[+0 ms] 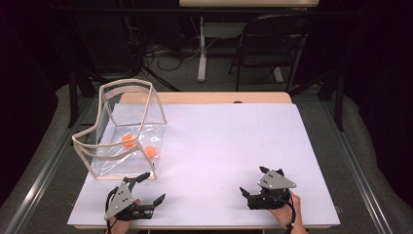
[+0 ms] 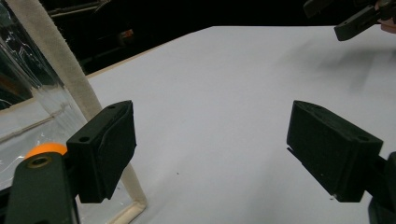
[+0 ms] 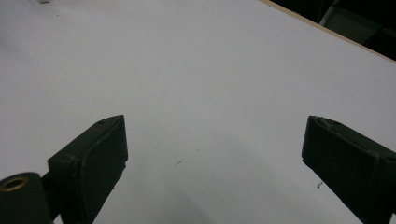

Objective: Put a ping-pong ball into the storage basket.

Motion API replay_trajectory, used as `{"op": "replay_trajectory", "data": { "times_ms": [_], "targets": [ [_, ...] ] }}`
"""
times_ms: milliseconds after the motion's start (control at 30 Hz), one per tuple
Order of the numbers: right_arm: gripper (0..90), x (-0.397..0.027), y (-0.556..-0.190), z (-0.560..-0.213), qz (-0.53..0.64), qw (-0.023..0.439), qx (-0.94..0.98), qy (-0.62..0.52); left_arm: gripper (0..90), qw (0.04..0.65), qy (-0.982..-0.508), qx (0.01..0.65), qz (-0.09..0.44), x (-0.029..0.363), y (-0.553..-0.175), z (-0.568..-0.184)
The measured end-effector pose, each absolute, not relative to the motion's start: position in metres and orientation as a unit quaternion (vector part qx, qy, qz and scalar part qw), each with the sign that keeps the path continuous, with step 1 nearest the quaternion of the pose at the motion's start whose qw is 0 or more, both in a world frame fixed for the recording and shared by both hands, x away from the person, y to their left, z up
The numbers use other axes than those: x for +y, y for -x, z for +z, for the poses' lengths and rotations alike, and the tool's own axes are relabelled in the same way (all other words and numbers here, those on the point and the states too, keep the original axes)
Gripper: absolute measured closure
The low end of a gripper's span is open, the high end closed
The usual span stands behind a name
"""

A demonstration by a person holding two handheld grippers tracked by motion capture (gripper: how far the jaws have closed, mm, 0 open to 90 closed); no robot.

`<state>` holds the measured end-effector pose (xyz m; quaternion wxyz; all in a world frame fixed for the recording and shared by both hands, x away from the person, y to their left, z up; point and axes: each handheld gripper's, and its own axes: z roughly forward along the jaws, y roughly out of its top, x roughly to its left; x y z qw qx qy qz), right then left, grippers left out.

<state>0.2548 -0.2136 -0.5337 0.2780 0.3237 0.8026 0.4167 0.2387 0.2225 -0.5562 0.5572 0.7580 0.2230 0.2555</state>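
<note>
A clear plastic bag (image 1: 127, 127) with beige trim stands open at the left of the white table (image 1: 229, 141). Two orange balls (image 1: 127, 141) (image 1: 150, 151) lie inside it. My left gripper (image 1: 153, 186) sits just in front of the bag's near corner, open, with nothing between its jaws. The left gripper view has the open jaws (image 2: 217, 149) over bare table, the bag's trim (image 2: 70, 79) at the left and an orange ball (image 2: 46, 148) behind the left jaw. My right gripper (image 1: 252, 180) rests near the front right, open and holding nothing (image 3: 215, 158).
The table's wooden far edge (image 1: 204, 97) shows beyond the white sheet. A dark folding chair (image 1: 270, 44) and a desk leg (image 1: 201, 48) stand behind the table. The right gripper (image 2: 355, 18) appears far off in the left gripper view.
</note>
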Motion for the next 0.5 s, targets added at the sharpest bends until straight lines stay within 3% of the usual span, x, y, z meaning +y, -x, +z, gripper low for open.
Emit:
{"op": "replay_trajectory", "data": {
  "times_ms": [500],
  "targets": [
    [6.5, -0.228, -0.236, -0.544, 0.438, 0.294, 0.79, -0.312, 16.0, 0.555, -0.76, 0.222, 0.255, 0.222, -0.238, -0.557]
  ]
}}
